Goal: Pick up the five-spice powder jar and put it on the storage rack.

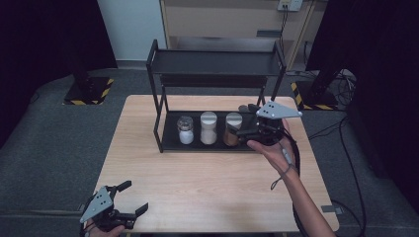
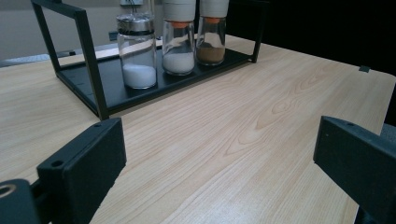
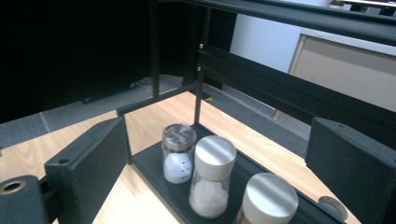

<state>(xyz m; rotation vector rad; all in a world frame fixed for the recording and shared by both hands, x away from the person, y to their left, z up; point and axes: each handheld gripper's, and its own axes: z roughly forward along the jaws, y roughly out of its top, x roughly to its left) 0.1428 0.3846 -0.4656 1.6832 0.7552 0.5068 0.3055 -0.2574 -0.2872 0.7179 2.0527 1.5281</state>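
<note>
A black two-tier rack (image 1: 158, 98) stands at the back of the wooden table (image 1: 207, 182). Its lower shelf carries three jars in a row. These are a small glass jar of white powder (image 1: 186, 130) (image 2: 137, 56) (image 3: 178, 156), a silver-capped jar of white grains (image 1: 208, 127) (image 2: 178, 44) (image 3: 212, 175) and a silver-capped jar of brown powder (image 1: 231, 129) (image 2: 211, 42) (image 3: 269, 200). My right gripper (image 1: 246, 121) (image 3: 217, 140) hovers open just right of and above the brown jar, holding nothing. My left gripper (image 1: 134, 197) (image 2: 219, 154) rests open near the table's front left corner.
The rack's upper shelf (image 1: 217, 62) overhangs the jars, with a crossbar under it. Thin black posts (image 1: 162, 123) frame the lower shelf's ends. A cable (image 1: 284, 173) trails from the right gripper along the forearm. Dark stands with striped bases (image 1: 89, 91) sit on the floor behind.
</note>
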